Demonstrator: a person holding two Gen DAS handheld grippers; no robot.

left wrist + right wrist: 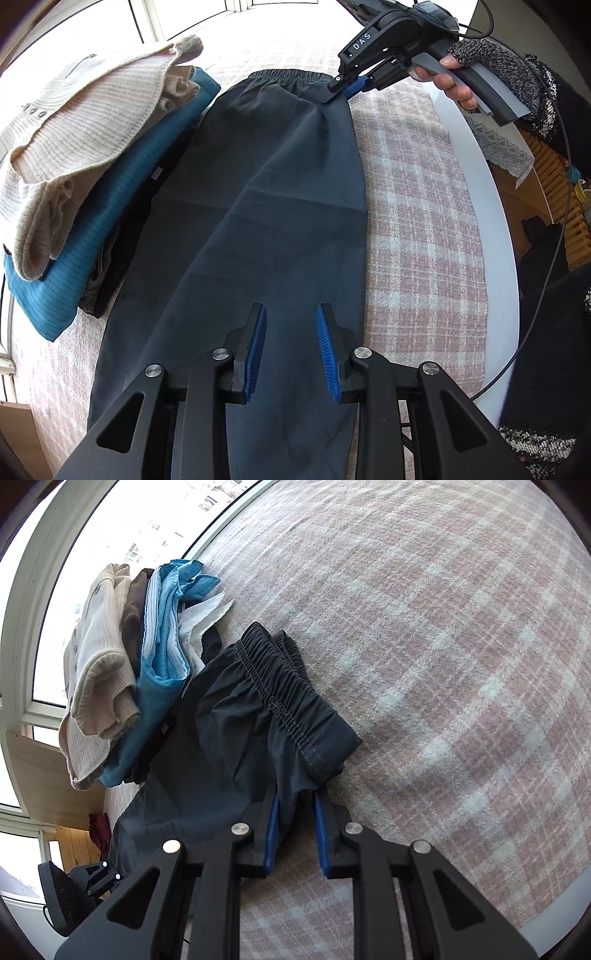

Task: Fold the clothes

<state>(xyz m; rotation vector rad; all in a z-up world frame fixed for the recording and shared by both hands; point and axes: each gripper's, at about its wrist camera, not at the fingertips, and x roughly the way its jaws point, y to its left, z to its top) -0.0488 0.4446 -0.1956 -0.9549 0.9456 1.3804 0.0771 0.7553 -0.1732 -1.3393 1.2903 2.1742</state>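
- While you look along your left-hand tool, the far left holds a stack of folded clothes: a cream ribbed knit cardigan with metal snap buttons lies on top, a teal pinstriped folded garment under it, and darker folded pieces at the bottom.
- That stack sits on the pink-and-white plaid cloth that covers the surface, and its lower edge lies just beside the left side of the trousers, crowding that side.
- Middle of the view: the dark grey trousers with an elastic gathered waistband lie flat and lengthways on the plaid cloth, waistband at the far end.
- Your left gripper hovers over the near leg part of the trousers with its blue ribbed pads parted a little; nothing sits between them, and you cannot tell whether the tips touch the fabric.
- Right of the trousers the plaid cloth is bare up to the white rounded edge of the surface.
- Far right, your right hand, in a speckled knit sleeve, holds the right gripper at the waistband corner.
- From its own camera, the jaws are narrowed on a bunch of that dark fabric just below the waistband, with both blue pads pressing it.
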